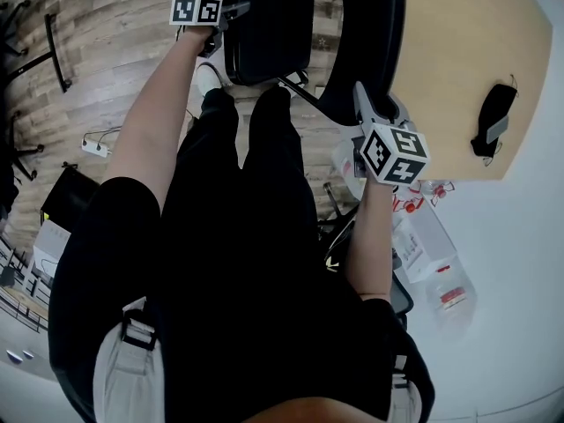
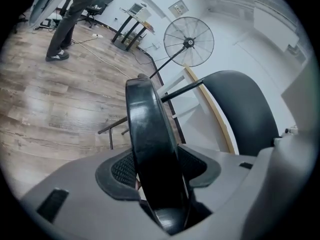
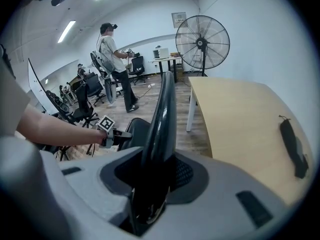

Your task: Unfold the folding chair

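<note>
Two black panels of the chair [image 1: 304, 93] are in our grip, one in each gripper, and the chair stands on the wooden floor [image 1: 106, 51] just ahead of our legs [image 1: 238, 201], beside the table [image 1: 458, 51]. The seat [image 1: 269, 25] is the smaller, squarer panel on the left. The back [image 1: 374, 33] is the larger, rounded one on the right, close to the table's edge, and the two panels stand apart with a dark frame tube running between them low down. Our left gripper [image 1: 231, 11] has its jaws closed on the seat's near edge, open only as far as the panel is thick, with a pad against each face. In the left gripper view the seat rises edge-on straight out of the jaws. Our right gripper [image 1: 361, 93] is clamped on the rim of the back, which also shows edge-on between its pads in the right gripper view. On the table lies a black pouch [image 1: 493, 122], well away from the chair. Farther off, a large fan [image 3: 202, 41] stands by the wall, and a person [image 3: 112, 59] stands among office chairs across the room.
</note>
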`<state>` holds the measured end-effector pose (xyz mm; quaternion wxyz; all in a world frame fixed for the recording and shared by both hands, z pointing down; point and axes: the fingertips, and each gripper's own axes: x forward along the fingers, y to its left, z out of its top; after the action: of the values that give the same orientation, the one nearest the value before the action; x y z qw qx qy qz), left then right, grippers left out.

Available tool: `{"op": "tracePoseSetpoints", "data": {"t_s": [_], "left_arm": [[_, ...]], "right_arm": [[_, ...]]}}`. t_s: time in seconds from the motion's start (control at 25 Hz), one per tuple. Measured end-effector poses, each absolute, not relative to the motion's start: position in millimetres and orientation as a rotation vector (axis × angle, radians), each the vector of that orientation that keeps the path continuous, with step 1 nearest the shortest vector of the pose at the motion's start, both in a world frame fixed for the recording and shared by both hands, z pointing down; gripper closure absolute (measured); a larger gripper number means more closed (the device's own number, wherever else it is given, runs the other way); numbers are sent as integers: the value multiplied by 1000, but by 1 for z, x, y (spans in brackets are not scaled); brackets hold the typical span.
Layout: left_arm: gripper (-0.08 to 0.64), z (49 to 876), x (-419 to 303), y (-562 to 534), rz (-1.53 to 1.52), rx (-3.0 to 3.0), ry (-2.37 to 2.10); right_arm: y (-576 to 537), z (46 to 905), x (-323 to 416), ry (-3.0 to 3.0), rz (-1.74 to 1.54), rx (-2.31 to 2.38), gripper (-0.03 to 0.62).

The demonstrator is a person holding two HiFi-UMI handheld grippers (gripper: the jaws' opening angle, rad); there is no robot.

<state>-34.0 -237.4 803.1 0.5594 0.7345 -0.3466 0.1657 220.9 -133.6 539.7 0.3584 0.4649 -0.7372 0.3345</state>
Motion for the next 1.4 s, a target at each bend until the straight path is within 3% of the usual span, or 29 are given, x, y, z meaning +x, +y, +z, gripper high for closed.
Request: {"op": "tracePoseSetpoints", "data": {"t_s": [0.52,1.4], "left_arm": [[327,847,-104,-224,277,1733,-726],[307,948,-172,-216,218,1693,-599]], "right_arm": [[-127,561,176,-1856,869,1190,471],[-138,626,205,-1673,929,1265,449]]}}
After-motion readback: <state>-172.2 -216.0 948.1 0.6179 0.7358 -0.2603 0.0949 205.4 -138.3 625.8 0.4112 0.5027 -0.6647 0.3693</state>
